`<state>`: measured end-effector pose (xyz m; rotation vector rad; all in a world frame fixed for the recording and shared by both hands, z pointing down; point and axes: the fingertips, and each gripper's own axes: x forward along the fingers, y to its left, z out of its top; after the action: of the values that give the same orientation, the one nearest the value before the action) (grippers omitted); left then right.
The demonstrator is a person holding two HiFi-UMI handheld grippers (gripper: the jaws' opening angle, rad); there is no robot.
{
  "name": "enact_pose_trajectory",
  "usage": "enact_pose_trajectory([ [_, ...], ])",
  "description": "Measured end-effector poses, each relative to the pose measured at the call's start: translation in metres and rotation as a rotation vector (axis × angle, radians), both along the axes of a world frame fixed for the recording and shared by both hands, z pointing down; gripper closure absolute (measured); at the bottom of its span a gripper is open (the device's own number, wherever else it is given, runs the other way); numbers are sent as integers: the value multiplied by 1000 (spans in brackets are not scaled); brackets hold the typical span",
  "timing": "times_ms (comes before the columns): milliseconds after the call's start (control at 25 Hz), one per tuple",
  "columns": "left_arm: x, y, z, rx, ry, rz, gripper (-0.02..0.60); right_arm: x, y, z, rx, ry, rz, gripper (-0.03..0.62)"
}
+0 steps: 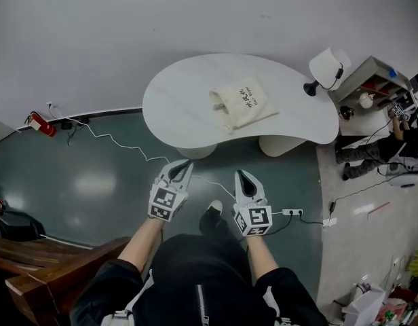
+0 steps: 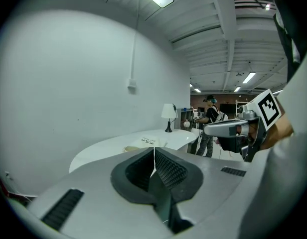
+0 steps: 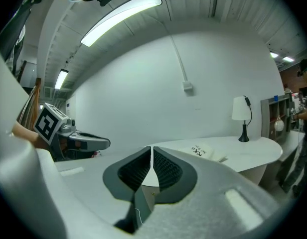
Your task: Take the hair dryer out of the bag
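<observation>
Both grippers closed and empty, well short of the table, with the bag lying on top of it.

The person stands on the dark floor [image 1: 107, 182] facing a white curved table [image 1: 175, 107], holding the left gripper [image 1: 186, 163] and the right gripper [image 1: 241, 174] side by side at waist height, both pointing toward the table but well apart from it. In each gripper's own view the ribbed pads meet at a thin seam with nothing between them – neither grips anything. The cream cloth bag [image 1: 244, 104], with dark print on its face, lies flat near the middle of the tabletop, nearer its right end. The hair dryer itself shows in no view. A white-shaded lamp [image 1: 329, 68] stands at the table's right end, and a white power strip [image 1: 292, 212] lies on the floor just right of the right gripper.
</observation>
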<state>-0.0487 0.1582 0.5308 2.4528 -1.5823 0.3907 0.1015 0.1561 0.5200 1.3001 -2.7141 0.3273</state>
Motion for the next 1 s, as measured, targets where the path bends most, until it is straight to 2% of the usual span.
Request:
enact_pose_trajectory([
  [520, 12, -67, 11, -25, -25, -62, 568, 14, -88, 1, -5, -5, -79, 577],
  [800, 16, -85, 19, -46, -30, -52, 568, 9, -110, 0, -7, 4, -108, 574],
  [1000, 17, -116, 24, -53, -31, -22, 568, 1, -137, 1, -8, 14, -105, 568],
])
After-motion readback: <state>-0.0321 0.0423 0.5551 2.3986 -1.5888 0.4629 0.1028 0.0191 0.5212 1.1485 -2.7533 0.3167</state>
